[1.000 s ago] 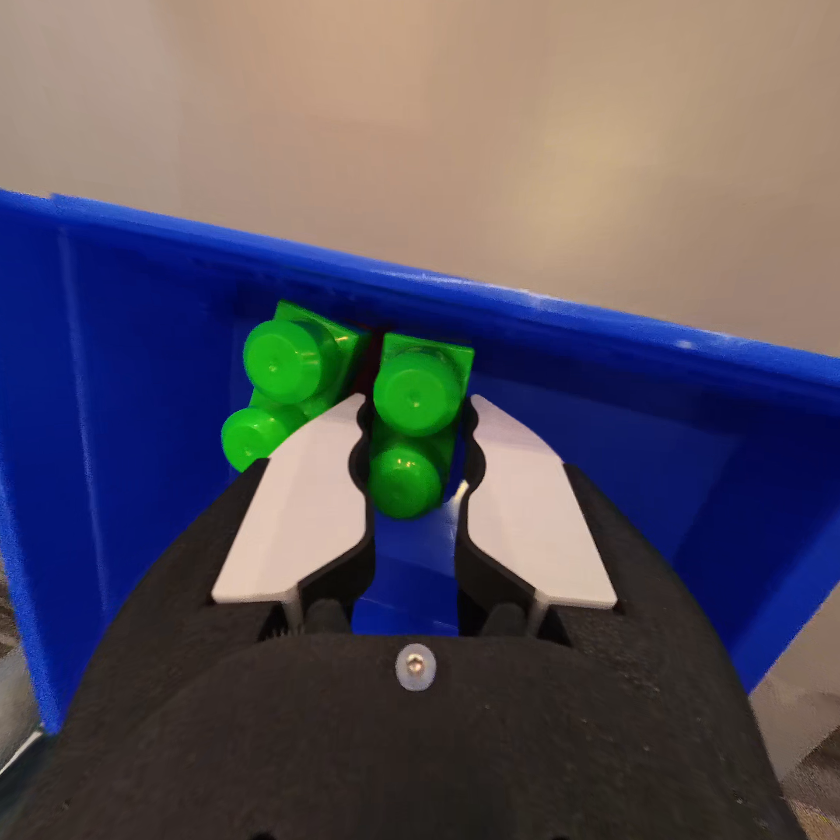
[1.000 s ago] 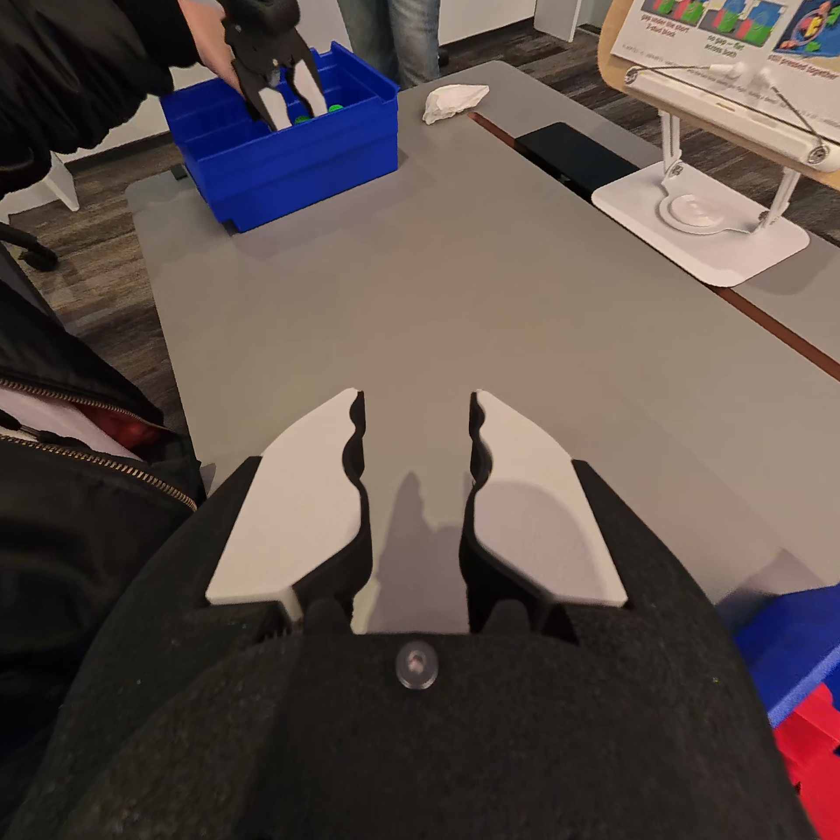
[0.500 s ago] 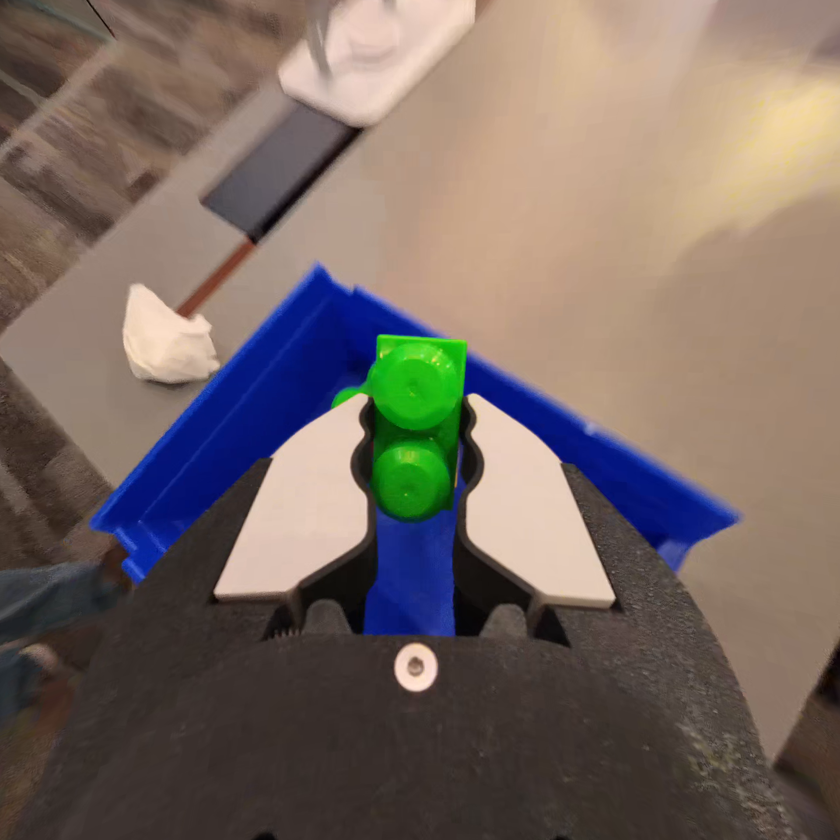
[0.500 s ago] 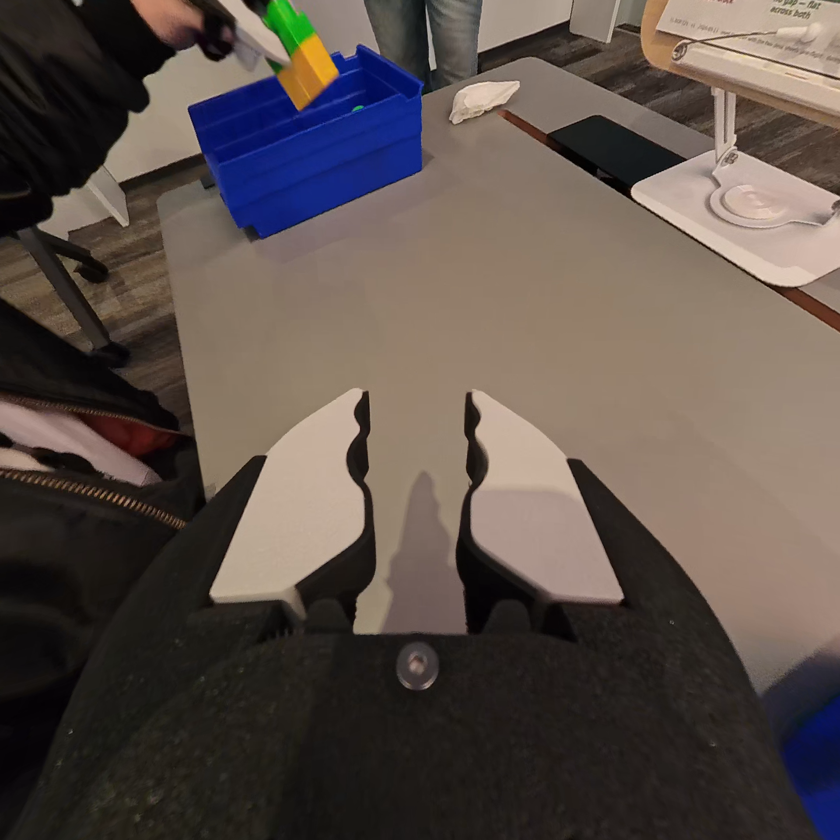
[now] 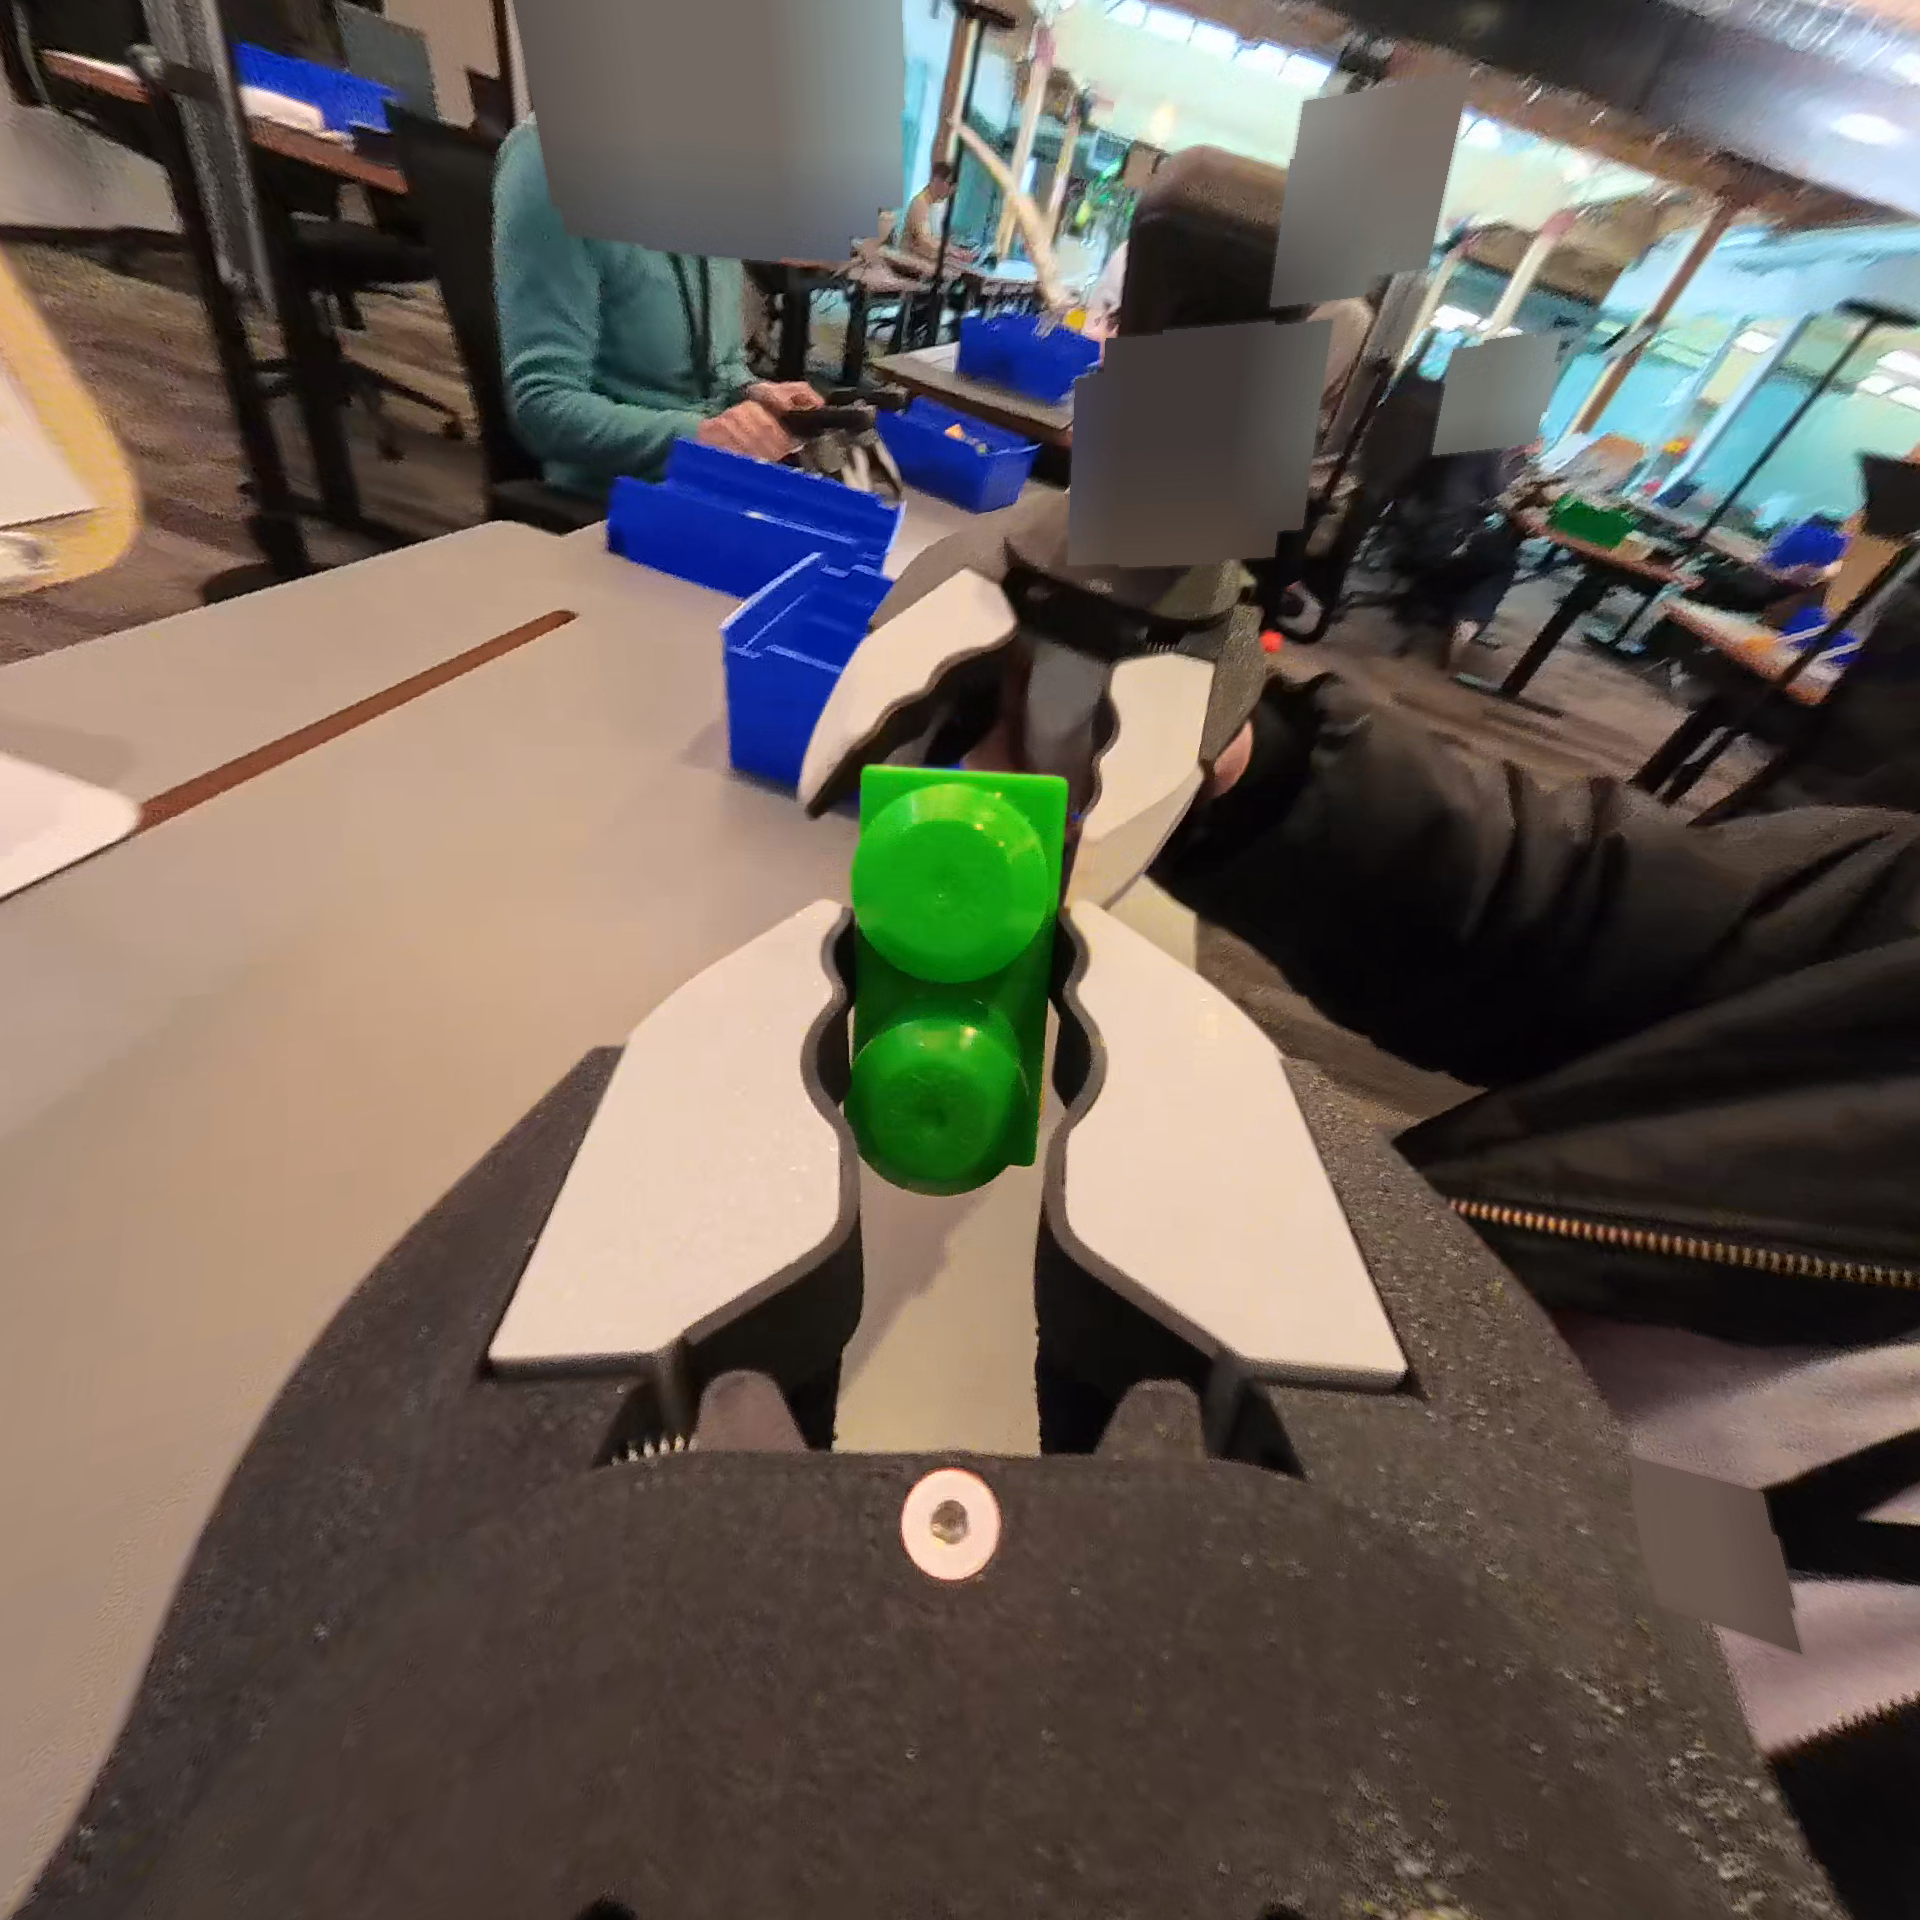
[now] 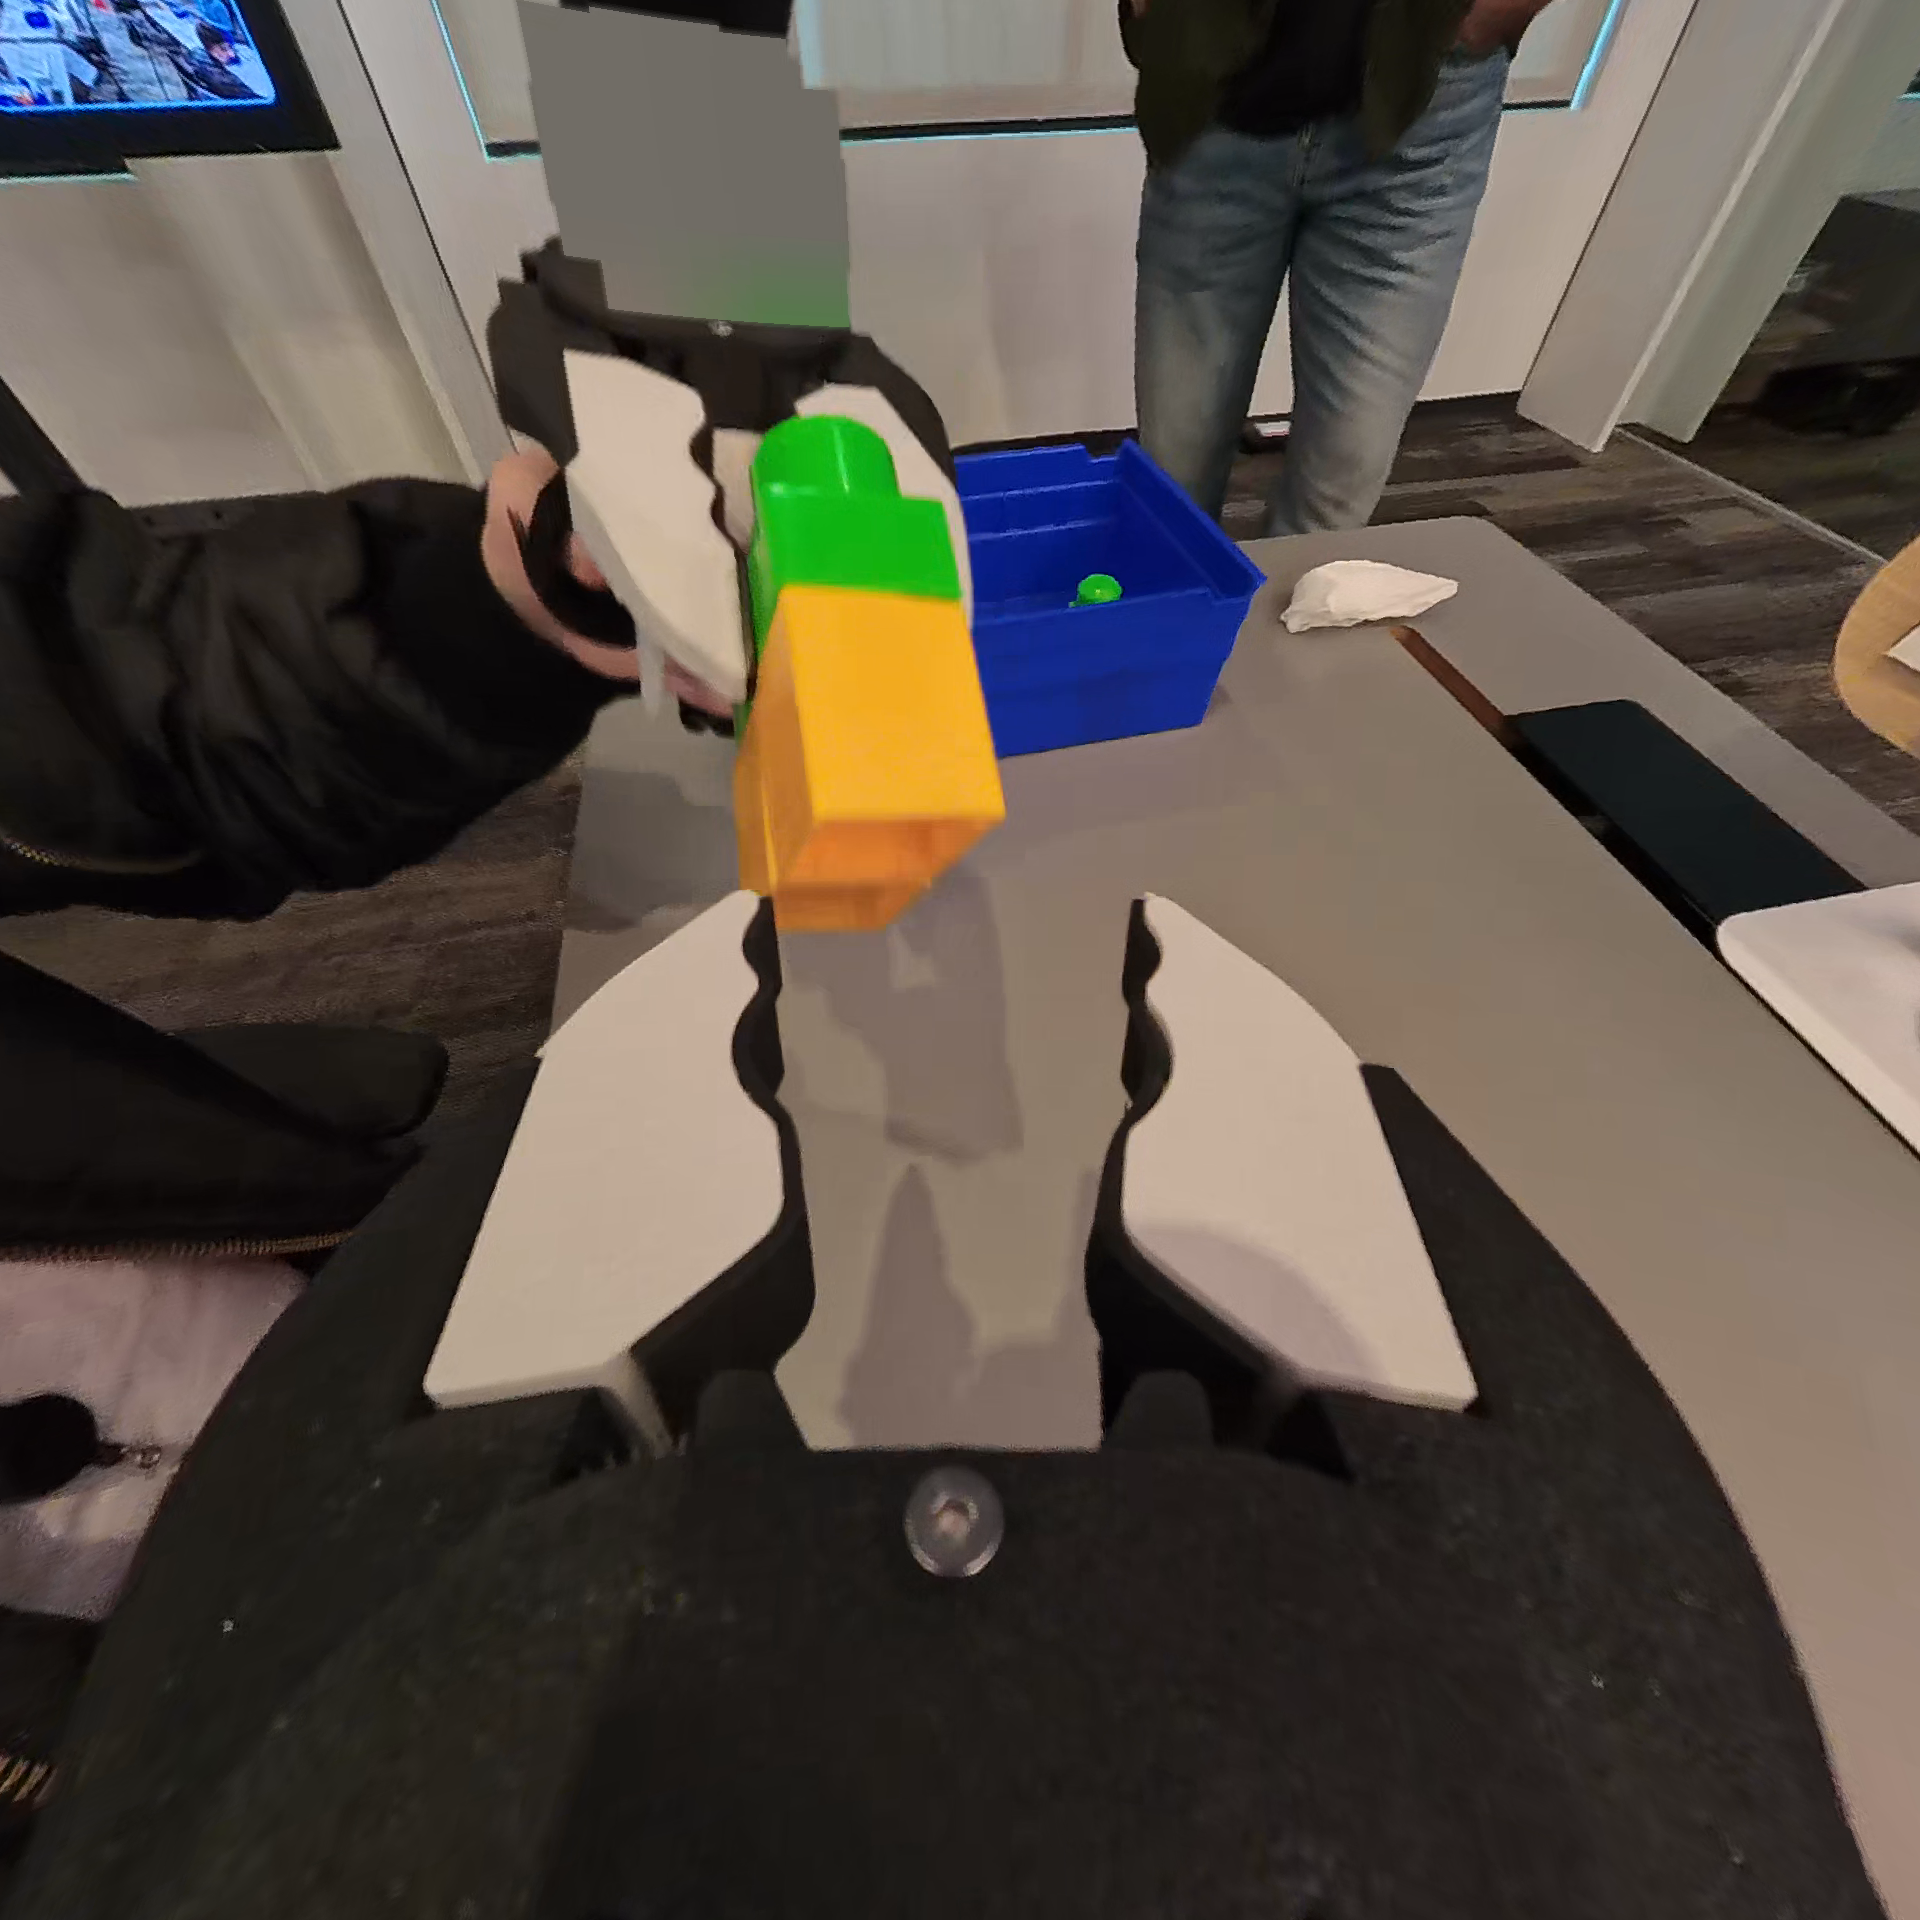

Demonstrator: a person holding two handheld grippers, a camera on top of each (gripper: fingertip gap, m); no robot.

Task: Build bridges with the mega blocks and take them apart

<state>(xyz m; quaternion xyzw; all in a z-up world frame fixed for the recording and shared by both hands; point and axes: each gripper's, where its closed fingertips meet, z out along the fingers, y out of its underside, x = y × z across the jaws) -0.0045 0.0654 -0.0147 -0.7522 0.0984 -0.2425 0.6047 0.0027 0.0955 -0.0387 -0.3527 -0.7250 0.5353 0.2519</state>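
Note:
My left gripper (image 5: pixel 951 920) is shut on a green two-stud block (image 5: pixel 951 977) and holds it in the air above the grey table (image 5: pixel 364 935). In the right wrist view the same green block (image 6: pixel 852 530) has a yellow block (image 6: pixel 862 748) joined under it, held by the left gripper (image 6: pixel 821 499). My right gripper (image 6: pixel 945 914) is open and empty, its tips just below and in front of the yellow block. It shows facing me in the left wrist view (image 5: pixel 977 800). A blue bin (image 6: pixel 1101 623) behind holds one green block (image 6: pixel 1096 590).
A crumpled white tissue (image 6: pixel 1361 603) lies right of the bin. A black pad (image 6: pixel 1673 800) and a white stand base (image 6: pixel 1829 987) sit at the right table edge. A person in jeans (image 6: pixel 1309 260) stands behind. More blue bins (image 5: pixel 769 520) sit on the far side.
My left gripper lifted the green-and-yellow stack out of the blue bin and swung it over to face the right gripper. The right gripper opened wider and tilted up toward the stack.

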